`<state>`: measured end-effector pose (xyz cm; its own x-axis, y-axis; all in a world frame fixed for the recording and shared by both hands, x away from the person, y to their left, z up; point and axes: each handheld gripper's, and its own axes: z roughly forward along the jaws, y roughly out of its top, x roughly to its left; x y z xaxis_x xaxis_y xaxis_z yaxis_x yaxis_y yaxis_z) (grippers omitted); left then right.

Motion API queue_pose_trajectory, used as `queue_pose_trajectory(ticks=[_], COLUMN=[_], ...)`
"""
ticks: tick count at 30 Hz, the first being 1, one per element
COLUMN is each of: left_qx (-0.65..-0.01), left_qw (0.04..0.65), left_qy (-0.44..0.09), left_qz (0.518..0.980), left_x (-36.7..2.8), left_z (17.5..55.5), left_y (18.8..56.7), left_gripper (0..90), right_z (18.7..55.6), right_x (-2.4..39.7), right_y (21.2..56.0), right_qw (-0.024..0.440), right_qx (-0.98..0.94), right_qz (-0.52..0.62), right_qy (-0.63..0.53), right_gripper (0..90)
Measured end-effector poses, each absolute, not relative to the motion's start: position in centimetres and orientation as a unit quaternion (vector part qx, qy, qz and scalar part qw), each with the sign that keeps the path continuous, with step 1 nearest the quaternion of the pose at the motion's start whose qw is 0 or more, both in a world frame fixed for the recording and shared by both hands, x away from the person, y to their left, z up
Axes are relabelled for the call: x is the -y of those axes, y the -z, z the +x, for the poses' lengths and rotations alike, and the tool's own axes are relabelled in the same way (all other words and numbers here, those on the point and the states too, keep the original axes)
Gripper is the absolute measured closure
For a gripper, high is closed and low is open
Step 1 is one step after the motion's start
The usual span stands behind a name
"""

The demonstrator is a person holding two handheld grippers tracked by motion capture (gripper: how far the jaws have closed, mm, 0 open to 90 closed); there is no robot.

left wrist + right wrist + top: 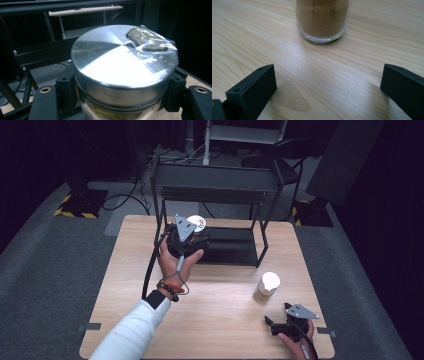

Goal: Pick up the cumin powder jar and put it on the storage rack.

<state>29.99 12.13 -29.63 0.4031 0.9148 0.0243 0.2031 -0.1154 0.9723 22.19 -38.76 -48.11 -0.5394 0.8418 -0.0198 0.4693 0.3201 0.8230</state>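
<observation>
Spice jar (124,72) with a metal lid sits clamped between the jaws of the left gripper (186,236), gripped just under the lid's rim (a taped-over shaker opening shows on top of the lid). Brownish powder is visible through the glass below. Seen from the high view, that gripper holds the jar at the front left corner of the black metal rack (215,185), just above or on its lower shelf (232,245); whether the jar's base already rests there cannot be told.

A second jar (266,288) of tan powder stands upright on the wooden table (125,270), a little ahead of the right gripper (280,322), whose jaws stand wide apart with nothing between them, pointing toward that jar's base (322,22).

Judging by this, the work looks about half done: one jar is at the rack and needs releasing, the other has yet to be picked up and carried over.
</observation>
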Motion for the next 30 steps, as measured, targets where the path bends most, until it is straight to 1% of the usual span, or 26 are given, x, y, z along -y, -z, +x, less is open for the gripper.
queue_pose_trajectory(ticks=[13, 22, 30], left_qx=[-0.421, -0.421, -0.421], left_qw=[0.528, 0.53, 0.533], left_qy=[-0.349, -0.355, -0.365], left_qz=[0.65, 0.645, 0.637], left_x=[-12.1, -11.9, -11.4], left_z=[32.6, 34.3, 35.5], left_y=[26.2, 22.9, 21.5], left_gripper=[30.6, 30.6, 30.5], right_z=[22.3, 22.3, 22.3], right_x=[38.8, 38.8, 38.9], right_y=[48.1, 48.1, 48.1], right_qw=[0.227, 0.227, 0.226], right_qx=[-0.78, -0.78, -0.78], right_qz=[0.421, 0.42, 0.42], right_qy=[-0.405, -0.405, -0.405], right_gripper=[0.0, 0.0, 0.0])
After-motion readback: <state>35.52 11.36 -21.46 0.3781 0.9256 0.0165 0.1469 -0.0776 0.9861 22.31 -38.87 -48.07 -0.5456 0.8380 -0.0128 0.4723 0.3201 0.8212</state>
